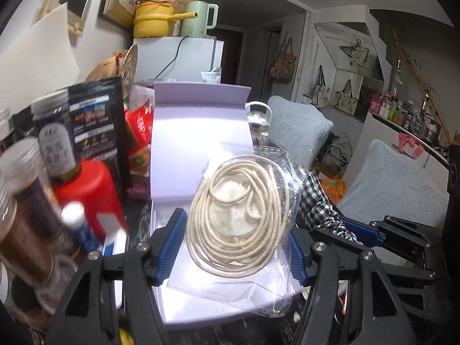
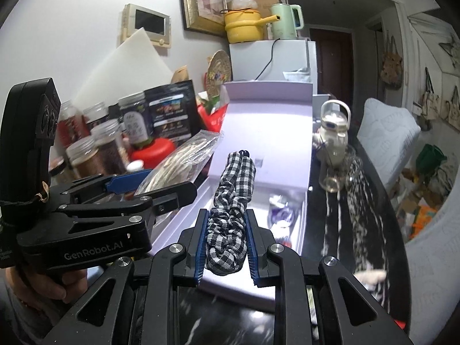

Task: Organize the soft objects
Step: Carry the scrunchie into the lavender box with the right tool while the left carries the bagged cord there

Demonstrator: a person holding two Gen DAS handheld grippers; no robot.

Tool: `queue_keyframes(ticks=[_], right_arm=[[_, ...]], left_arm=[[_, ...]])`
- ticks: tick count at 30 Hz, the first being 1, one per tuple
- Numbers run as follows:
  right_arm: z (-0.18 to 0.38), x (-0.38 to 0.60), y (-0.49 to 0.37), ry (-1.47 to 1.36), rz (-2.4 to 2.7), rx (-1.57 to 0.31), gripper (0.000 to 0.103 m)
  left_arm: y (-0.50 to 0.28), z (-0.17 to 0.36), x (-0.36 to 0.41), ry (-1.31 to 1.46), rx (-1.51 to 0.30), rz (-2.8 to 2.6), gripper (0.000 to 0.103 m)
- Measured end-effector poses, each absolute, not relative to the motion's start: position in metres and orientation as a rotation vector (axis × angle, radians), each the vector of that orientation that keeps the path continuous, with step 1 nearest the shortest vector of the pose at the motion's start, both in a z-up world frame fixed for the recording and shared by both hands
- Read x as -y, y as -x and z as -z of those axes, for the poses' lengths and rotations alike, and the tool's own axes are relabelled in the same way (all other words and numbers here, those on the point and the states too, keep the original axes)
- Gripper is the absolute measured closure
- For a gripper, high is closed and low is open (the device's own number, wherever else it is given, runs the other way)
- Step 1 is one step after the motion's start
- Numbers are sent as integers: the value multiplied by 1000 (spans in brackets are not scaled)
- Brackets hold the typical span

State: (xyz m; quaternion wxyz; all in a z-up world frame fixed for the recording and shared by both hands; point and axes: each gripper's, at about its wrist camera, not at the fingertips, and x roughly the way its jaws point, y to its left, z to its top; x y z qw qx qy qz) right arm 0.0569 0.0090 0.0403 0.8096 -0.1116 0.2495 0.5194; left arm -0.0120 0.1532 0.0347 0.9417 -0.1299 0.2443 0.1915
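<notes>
My left gripper (image 1: 238, 230) is shut on a clear plastic bag of coiled cream rope (image 1: 238, 218), held above an open lavender box (image 1: 184, 138). The bag also shows in the right wrist view (image 2: 184, 161), held by the left gripper (image 2: 149, 184). My right gripper (image 2: 227, 224) is shut on a black-and-white checked fabric roll (image 2: 233, 201), held over the box's tray (image 2: 276, 149). The checked roll shows at the right in the left wrist view (image 1: 319, 201), with the right gripper (image 1: 362, 230) beside it.
Jars (image 2: 106, 143), a red lid (image 2: 155, 148) and a black snack pouch (image 2: 169, 112) crowd the table's left. A small white figurine (image 2: 333, 132) stands right of the box on the dark marble table (image 2: 330, 238). A small purple item (image 2: 283, 210) lies in the box.
</notes>
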Motion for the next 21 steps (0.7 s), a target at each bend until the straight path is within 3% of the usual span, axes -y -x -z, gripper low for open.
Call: queue_keyframes(ticks=[12,21], right_arm=[[-42,-50,-118,227,-1087,-510,79],[-24,-83,-161,229,-1065,-582,79]], left_arm=[[-49,-37,-201,284,-478,-460,40],[-87,-5,-232,287,-567,-523,40]])
